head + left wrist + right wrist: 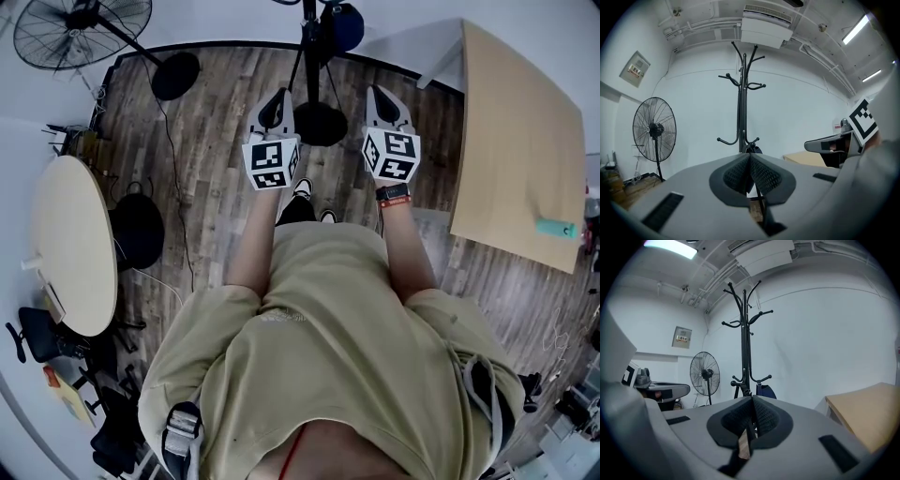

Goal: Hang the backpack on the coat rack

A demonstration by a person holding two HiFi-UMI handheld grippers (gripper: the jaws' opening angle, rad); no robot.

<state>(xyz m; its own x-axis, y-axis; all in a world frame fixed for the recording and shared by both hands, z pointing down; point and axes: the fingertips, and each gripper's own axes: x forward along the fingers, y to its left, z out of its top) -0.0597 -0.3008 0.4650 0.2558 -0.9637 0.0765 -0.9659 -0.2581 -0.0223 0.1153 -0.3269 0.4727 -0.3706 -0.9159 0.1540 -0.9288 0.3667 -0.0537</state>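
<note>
A black coat rack (308, 42) stands straight ahead on the wood floor, its round base (321, 124) just beyond my grippers. A dark blue backpack (345, 26) hangs low on its right side, apart from both grippers; the right gripper view shows the backpack (765, 391) beside the rack's pole (746, 333). My left gripper (274, 101) and right gripper (382, 97) are held side by side, pointing at the rack. Both are shut with nothing between the pads. In the left gripper view the rack (742, 93) rises above the shut left gripper (750, 157).
A standing fan (80, 28) is at the far left by the wall. A round table (70, 244) is on the left with a black bag (136, 230) on the floor beside it. A wooden table (525, 141) is on the right.
</note>
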